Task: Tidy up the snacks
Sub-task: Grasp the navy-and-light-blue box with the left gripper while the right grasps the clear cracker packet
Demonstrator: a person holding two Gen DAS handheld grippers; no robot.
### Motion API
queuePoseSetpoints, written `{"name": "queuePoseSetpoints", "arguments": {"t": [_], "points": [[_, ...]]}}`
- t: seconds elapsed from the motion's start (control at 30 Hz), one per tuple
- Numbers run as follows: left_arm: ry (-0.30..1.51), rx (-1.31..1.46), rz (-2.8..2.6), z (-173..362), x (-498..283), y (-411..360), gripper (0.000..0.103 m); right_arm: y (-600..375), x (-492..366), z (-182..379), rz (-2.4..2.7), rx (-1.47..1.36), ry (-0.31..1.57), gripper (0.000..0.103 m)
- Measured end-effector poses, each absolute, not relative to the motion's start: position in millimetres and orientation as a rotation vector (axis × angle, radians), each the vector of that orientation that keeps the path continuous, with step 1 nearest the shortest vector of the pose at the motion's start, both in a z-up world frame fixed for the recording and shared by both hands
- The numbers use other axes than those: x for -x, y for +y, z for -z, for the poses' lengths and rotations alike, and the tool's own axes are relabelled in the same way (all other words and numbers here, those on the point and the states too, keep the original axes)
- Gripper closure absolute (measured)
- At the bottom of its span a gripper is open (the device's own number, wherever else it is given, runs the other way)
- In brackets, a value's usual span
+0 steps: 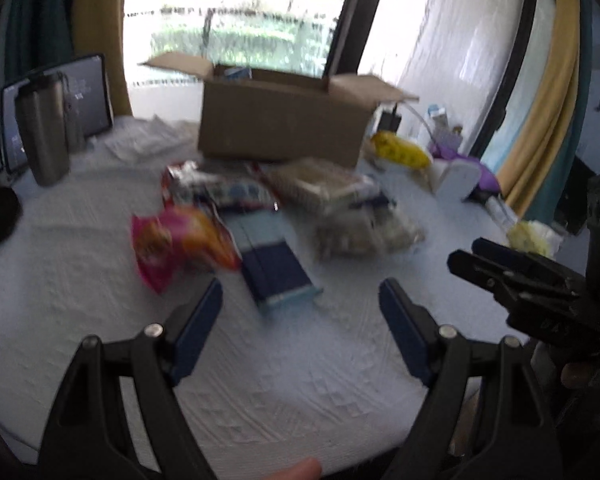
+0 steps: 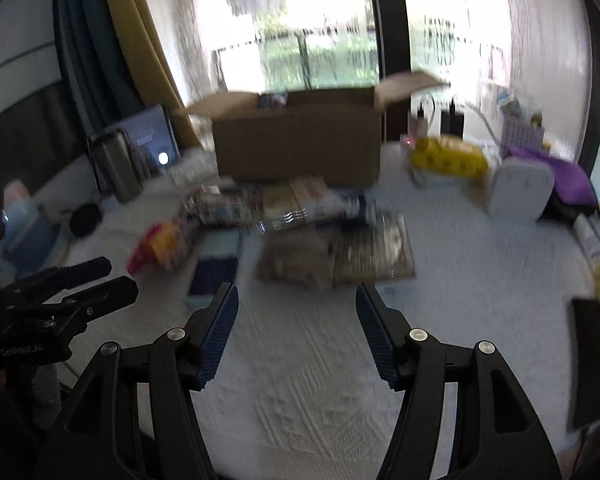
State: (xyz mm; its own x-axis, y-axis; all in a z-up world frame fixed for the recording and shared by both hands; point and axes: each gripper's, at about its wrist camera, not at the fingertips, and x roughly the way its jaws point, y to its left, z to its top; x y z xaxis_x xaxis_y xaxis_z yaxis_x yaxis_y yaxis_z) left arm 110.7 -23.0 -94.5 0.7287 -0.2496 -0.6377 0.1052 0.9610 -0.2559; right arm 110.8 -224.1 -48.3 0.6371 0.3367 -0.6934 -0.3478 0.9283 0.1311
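Both tongs stand spread and empty over the white counter [image 1: 80, 280]. The snacks [image 1: 260, 216] lie in a heap ahead of the left tongs [image 1: 300, 300] and right tongs [image 2: 296, 300], before the open box [image 1: 284, 128].

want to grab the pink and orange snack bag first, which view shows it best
The left wrist view: the pink and orange snack bag lies large and whole, just ahead of the open left claw. The right wrist view shows it smaller, more blurred, off to the left near the picture's edge.
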Motion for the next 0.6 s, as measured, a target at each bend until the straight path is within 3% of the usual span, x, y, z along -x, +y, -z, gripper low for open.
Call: {"name": "queuePoseSetpoints", "arguments": {"t": [0.43,0.6], "points": [[0.83,0.187,0.159,140.8,-161.4,-52.0,0.021,-252.4,-145.4,108.7,-0.322,-0.003,0.907,0.038],[0.858,0.185,0.121,152.2,-185.1,-54.2,0.021,-259.6,-173.2,112.6,-0.316,-0.036,0.913,0.026]]}}
